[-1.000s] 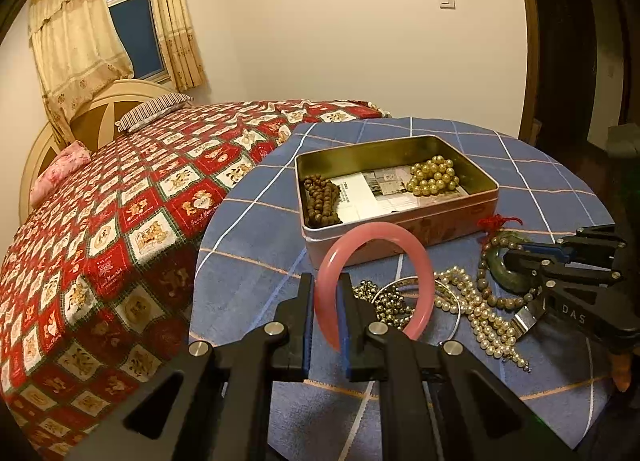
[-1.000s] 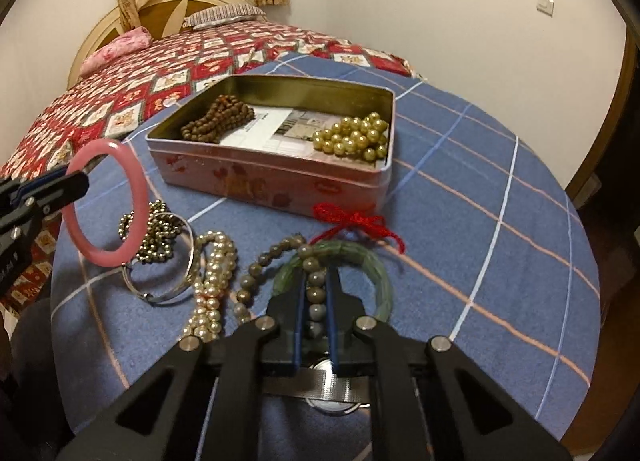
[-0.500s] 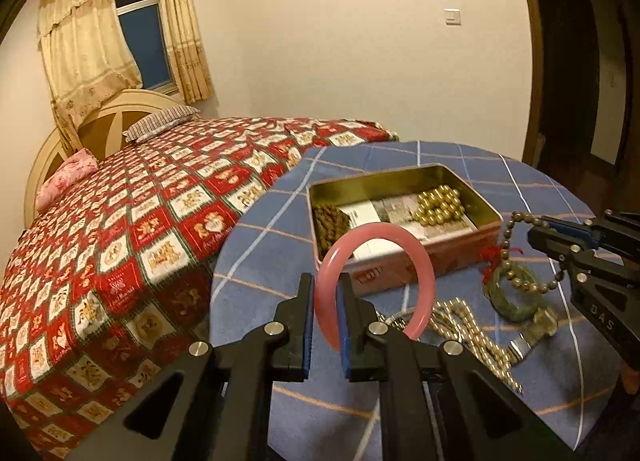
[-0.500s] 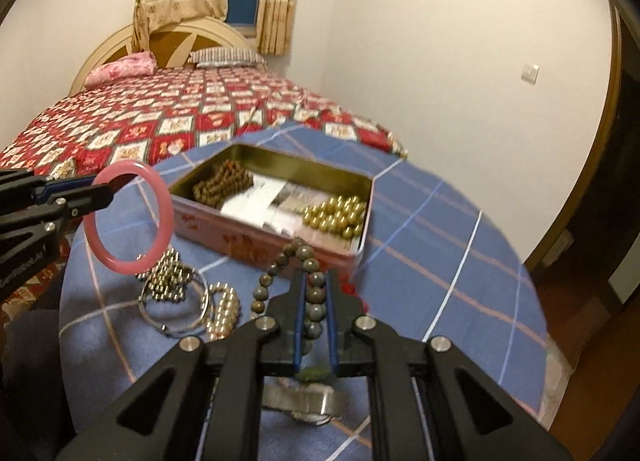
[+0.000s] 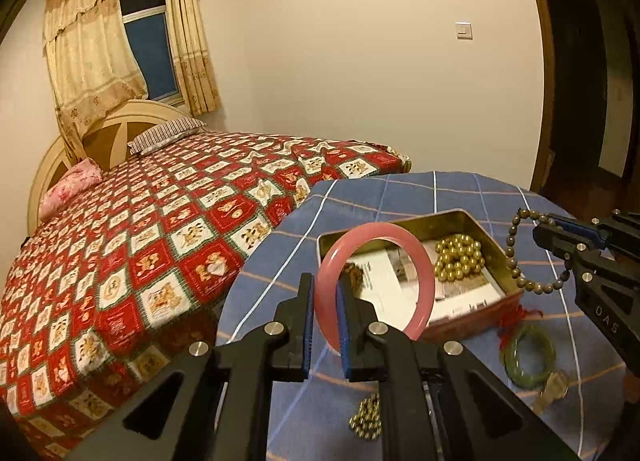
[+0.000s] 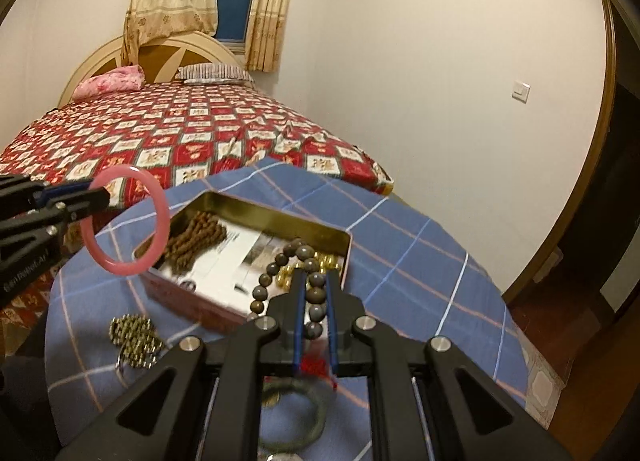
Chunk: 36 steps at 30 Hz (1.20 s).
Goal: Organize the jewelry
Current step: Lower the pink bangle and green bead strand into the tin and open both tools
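1. While both tools hang above a round bench (image 5: 360,197) draped in a blue checked cloth, the left gripper (image 5: 325,301) has its fingers (image 5: 307,313) clamped on the rim of a pink bangle (image 5: 424,281), which stands upright in the air in front of an open tin (image 5: 400,227).
2. At the right edge of the left wrist view, the right gripper (image 5: 540,231) pinches a loop of dull grey-brown beads (image 5: 514,261) that dangles beside the tin's near corner; in its own view the same strand (image 6: 306,253) runs up between the closed fingers (image 6: 297,301).
3. Inside the tin (image 6: 280,217) lie a heap of dark brown beads (image 6: 196,237) at one end, a cluster of golden beads (image 5: 458,261) at the other, and printed paper (image 5: 384,281) between them.
4. On the cloth, near the tin, rest a green bangle (image 5: 516,365) with a red knotted cord (image 5: 520,313) beside it, a metal watch (image 5: 554,385) touching the bangle's edge, and a small pile of brassy beads (image 6: 134,335) next to a thin metal ring (image 6: 120,361).
5. Behind the bench stands a bed (image 5: 140,261) under a red patterned quilt, with a pink pillow (image 5: 70,185) and a striped one (image 5: 168,133) against a curved headboard (image 6: 160,53).
6. Cream curtains (image 5: 88,53) frame a dark window (image 5: 148,49); a light switch (image 5: 463,29) sits on the pale wall.
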Each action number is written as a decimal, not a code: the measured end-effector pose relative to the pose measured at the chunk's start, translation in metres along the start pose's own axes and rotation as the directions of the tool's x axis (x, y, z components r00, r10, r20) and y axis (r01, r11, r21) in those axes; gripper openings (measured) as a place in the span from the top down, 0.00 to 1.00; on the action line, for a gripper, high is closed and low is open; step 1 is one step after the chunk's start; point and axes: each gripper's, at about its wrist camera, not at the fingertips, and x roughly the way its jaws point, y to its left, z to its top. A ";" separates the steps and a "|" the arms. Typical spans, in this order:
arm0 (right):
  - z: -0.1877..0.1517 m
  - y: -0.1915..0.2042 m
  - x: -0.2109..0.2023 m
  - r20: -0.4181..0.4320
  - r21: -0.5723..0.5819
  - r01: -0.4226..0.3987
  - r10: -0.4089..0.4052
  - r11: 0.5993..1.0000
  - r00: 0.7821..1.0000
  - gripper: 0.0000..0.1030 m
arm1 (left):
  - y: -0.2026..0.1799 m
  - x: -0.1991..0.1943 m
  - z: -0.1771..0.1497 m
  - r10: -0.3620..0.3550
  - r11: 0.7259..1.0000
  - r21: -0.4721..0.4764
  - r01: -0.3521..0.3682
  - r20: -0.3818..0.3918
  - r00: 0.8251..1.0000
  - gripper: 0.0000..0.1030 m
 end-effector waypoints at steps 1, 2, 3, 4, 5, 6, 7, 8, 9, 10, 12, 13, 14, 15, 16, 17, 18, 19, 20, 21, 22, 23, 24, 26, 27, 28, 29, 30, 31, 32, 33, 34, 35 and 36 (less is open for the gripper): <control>0.002 -0.001 0.002 0.000 0.000 0.000 0.000 1.000 1.000 0.89 | 0.000 0.003 0.003 0.001 1.000 0.000 -0.001 0.000 1.000 0.90; 0.005 -0.002 0.006 -0.001 0.002 -0.001 0.001 1.000 1.000 0.89 | -0.001 0.007 0.007 0.001 1.000 0.005 -0.001 0.000 1.000 0.90; 0.008 -0.003 0.009 -0.003 0.006 -0.001 0.001 1.000 1.000 0.89 | -0.002 0.011 0.010 0.001 1.000 0.009 -0.001 -0.001 1.000 0.90; 0.011 -0.004 0.014 -0.006 0.006 -0.001 0.001 1.000 1.000 0.89 | -0.002 0.013 0.012 0.000 1.000 0.010 0.000 -0.002 1.000 0.90; 0.013 -0.005 0.016 -0.008 0.005 -0.001 0.001 1.000 1.000 0.89 | -0.003 0.017 0.014 0.000 1.000 0.014 0.000 -0.006 1.000 0.90; 0.015 -0.005 0.019 -0.009 0.003 0.001 -0.001 1.000 1.000 0.89 | -0.004 0.021 0.017 0.001 1.000 0.016 -0.001 -0.008 1.000 0.90; 0.018 -0.006 0.022 -0.010 0.004 0.000 0.000 1.000 1.000 0.89 | -0.004 0.023 0.018 0.002 1.000 0.018 -0.002 -0.008 1.000 0.90; 0.019 -0.008 0.025 -0.014 0.008 -0.002 0.002 1.000 1.000 0.89 | -0.005 0.027 0.020 0.005 1.000 0.022 -0.004 -0.010 1.000 0.90; 0.020 -0.009 0.028 -0.019 0.011 -0.004 0.004 1.000 1.000 0.89 | -0.006 0.030 0.021 0.004 1.000 0.024 -0.004 -0.013 1.000 0.90; 0.021 -0.010 0.031 -0.023 0.014 -0.005 0.006 1.000 1.000 0.89 | -0.006 0.034 0.022 0.004 1.000 0.025 -0.004 -0.017 1.000 0.90; 0.023 -0.012 0.038 -0.030 0.019 -0.007 0.008 1.000 1.000 0.89 | -0.007 0.040 0.025 0.004 1.000 0.025 -0.004 -0.024 1.000 0.90; 0.023 -0.012 0.040 -0.033 0.017 -0.007 0.007 1.000 0.999 0.89 | -0.008 0.043 0.026 0.005 1.000 0.027 -0.004 -0.026 1.000 0.90; 0.023 -0.012 0.044 -0.038 0.012 -0.004 0.005 1.000 0.999 0.89 | -0.009 0.046 0.027 0.006 0.999 0.031 -0.005 -0.029 1.000 0.90; 0.023 -0.012 0.046 -0.041 0.011 -0.004 0.005 1.000 0.999 0.89 | -0.010 0.048 0.027 0.007 0.999 0.035 -0.006 -0.031 0.999 0.90; 0.023 -0.012 0.049 -0.045 0.012 -0.005 0.006 1.000 0.999 0.89 | -0.011 0.051 0.028 0.009 0.999 0.037 -0.008 -0.034 0.999 0.90; 0.024 -0.014 0.052 -0.049 0.014 -0.005 0.006 1.000 0.999 0.89 | -0.011 0.054 0.028 0.010 0.999 0.039 -0.008 -0.040 0.999 0.90; 0.024 -0.015 0.054 -0.052 0.014 -0.003 0.004 1.000 0.999 0.89 | -0.012 0.058 0.028 0.013 0.999 0.040 -0.011 -0.045 0.999 0.90; 0.024 -0.016 0.057 -0.055 0.013 -0.001 0.001 1.000 0.999 0.89 | -0.013 0.061 0.028 0.016 0.999 0.041 -0.014 -0.049 0.999 0.90; 0.025 -0.016 0.060 -0.057 0.014 0.003 -0.002 1.000 0.998 0.89 | -0.013 0.064 0.027 0.018 0.999 0.042 -0.016 -0.055 0.998 0.90; 0.025 -0.017 0.062 -0.060 0.015 0.004 -0.003 1.000 0.998 0.89 | -0.014 0.067 0.027 0.019 0.999 0.043 -0.016 -0.060 0.998 0.90; 0.024 -0.017 0.065 -0.064 0.015 0.007 -0.006 1.000 0.998 0.89 | -0.015 0.070 0.026 0.020 0.999 0.045 -0.017 -0.065 0.998 0.90; 0.024 -0.018 0.066 -0.066 0.014 0.009 -0.008 1.000 0.998 0.89 | -0.016 0.072 0.025 0.021 0.999 0.048 -0.018 -0.069 0.997 0.90; 0.023 -0.018 0.069 -0.070 0.013 0.011 -0.010 1.000 0.998 0.89 | -0.017 0.075 0.025 0.022 0.999 0.049 -0.018 -0.073 0.997 0.90; 0.022 -0.019 0.071 -0.075 0.014 0.009 -0.008 1.000 0.997 0.89 | -0.017 0.080 0.024 0.022 0.999 0.048 -0.018 -0.082 0.996 0.90; 0.021 -0.019 0.073 -0.077 0.015 0.009 -0.008 1.000 0.997 0.89 | -0.017 0.082 0.023 0.022 0.999 0.048 -0.018 -0.084 0.996 0.90; 0.021 -0.020 0.073 -0.078 0.016 0.008 -0.007 1.000 0.997 0.89 | -0.017 0.083 0.023 0.022 0.999 0.050 -0.017 -0.086 0.996 0.90; 0.020 -0.020 0.073 -0.079 0.017 0.007 -0.006 1.000 0.997 0.89 | -0.017 0.084 0.022 0.020 0.999 0.052 -0.016 -0.089 0.996 0.90; 0.019 -0.021 0.074 -0.080 0.018 0.005 -0.004 1.000 0.997 0.89 | -0.018 0.086 0.022 0.019 0.998 0.054 -0.015 -0.092 0.996 0.90; 0.019 -0.021 0.074 -0.082 0.017 0.004 -0.003 1.000 0.997 0.89 | -0.018 0.086 0.021 0.020 0.998 0.055 -0.015 -0.093 0.995 0.90; 0.018 -0.021 0.075 -0.083 0.018 0.003 -0.001 1.000 0.997 0.89 | -0.017 0.088 0.020 0.021 0.998 0.055 -0.016 -0.096 0.995 0.90; 0.017 -0.021 0.075 -0.085 0.018 0.001 0.001 1.000 0.996 0.89 | -0.018 0.089 0.020 0.021 0.998 0.054 -0.016 -0.099 0.995 0.90; 0.017 -0.020 0.076 -0.086 0.017 0.000 0.002 1.000 0.996 0.89 | -0.017 0.089 0.019 0.022 0.998 0.055 -0.016 -0.101 0.995 0.90; 0.016 -0.020 0.076 -0.089 0.015 -0.003 0.004 1.000 0.996 0.89 | -0.017 0.091 0.018 0.022 0.998 0.056 -0.016 -0.105 0.994 0.90; 0.015 -0.019 0.076 -0.092 0.013 -0.005 0.007 1.000 0.996 0.89 | -0.017 0.092 0.017 0.021 0.998 0.058 -0.015 -0.110 0.994 0.90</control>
